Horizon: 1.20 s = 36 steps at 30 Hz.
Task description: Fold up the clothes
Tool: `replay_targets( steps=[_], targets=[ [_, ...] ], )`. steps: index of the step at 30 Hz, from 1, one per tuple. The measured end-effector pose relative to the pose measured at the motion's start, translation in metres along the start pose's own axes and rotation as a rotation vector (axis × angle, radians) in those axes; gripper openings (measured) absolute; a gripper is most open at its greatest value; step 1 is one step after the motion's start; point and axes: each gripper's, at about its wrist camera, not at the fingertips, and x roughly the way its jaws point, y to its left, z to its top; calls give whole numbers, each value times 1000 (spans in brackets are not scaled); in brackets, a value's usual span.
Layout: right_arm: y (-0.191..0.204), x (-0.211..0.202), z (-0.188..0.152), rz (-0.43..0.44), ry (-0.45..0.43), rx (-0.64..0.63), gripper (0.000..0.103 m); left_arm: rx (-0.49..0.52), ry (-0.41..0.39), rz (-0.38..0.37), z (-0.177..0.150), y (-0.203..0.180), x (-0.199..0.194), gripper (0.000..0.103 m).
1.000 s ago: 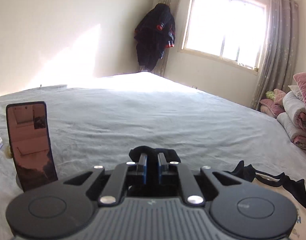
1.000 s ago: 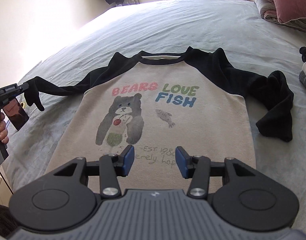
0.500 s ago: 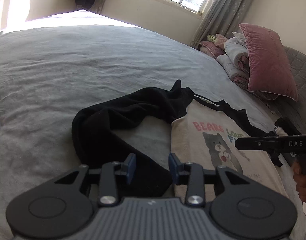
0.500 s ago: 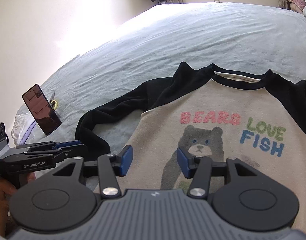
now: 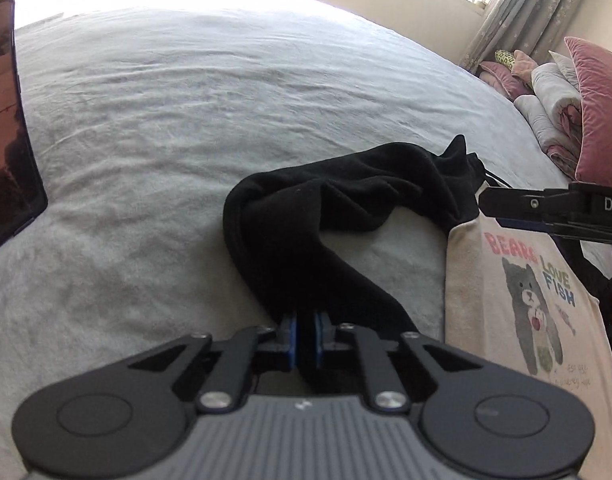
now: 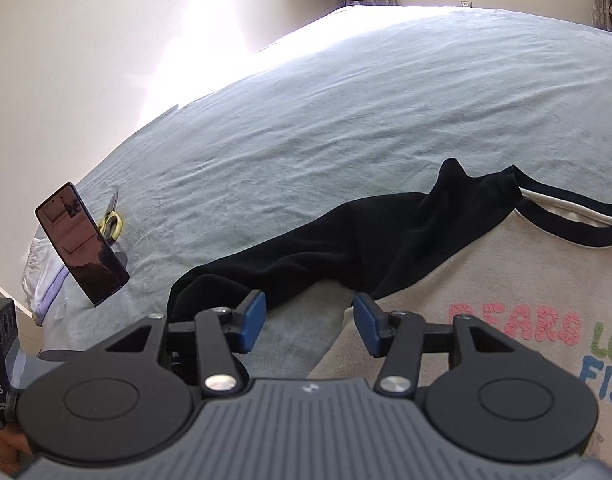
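Left gripper point(image 5: 305, 330) pinches the black sleeve point(image 5: 306, 216) of the shirt point(image 5: 505, 320), which lies flat on the bed point(image 5: 186, 120); right gripper point(image 6: 307, 322) spread wide above the sleeve's armpit

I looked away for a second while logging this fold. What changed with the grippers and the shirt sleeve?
The left gripper, open half a second ago, has shut on the black sleeve of the beige bear-print shirt. The right gripper swung left toward that sleeve, still open. The shirt body stays flat on the grey bedsheet.
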Motion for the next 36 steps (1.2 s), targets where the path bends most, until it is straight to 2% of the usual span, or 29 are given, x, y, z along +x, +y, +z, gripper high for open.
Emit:
replay_targets(
  steps=[2, 5, 7, 11, 13, 19, 24, 29, 32, 36],
  targets=[
    [-9, 3, 4, 3, -18, 36, 53, 52, -63, 98, 4, -6, -3, 7],
    [-18, 7, 10, 15, -40, 69, 53, 183, -230, 380, 9, -12, -10, 7],
    [-21, 11, 14, 22, -54, 70, 53, 246, -332, 517, 12, -12, -17, 7],
    [-26, 25, 21, 58, -62, 77, 53, 365, -478, 724, 13, -12, -24, 8],
    [-27, 35, 23, 81, -55, 78, 53, 415, -447, 753, 12, -10, -19, 8],
    [-1, 69, 22, 138, 12, -30, 53, 459, -215, 703, 6, 5, -2, 8],
    [41, 98, 24, 155, 46, -186, 53, 170, -163, 475, 15, 42, -27, 12],
    [79, 123, 28, 152, 74, -313, 53, -115, -171, 241, 14, 77, -50, 12],
    [99, 137, 29, 146, 92, -386, 44, -230, -170, 165, 10, 92, -53, 12],
    [125, 153, 29, 113, 101, -491, 44, -330, -140, 90, 10, 110, -49, 12]
  ],
)
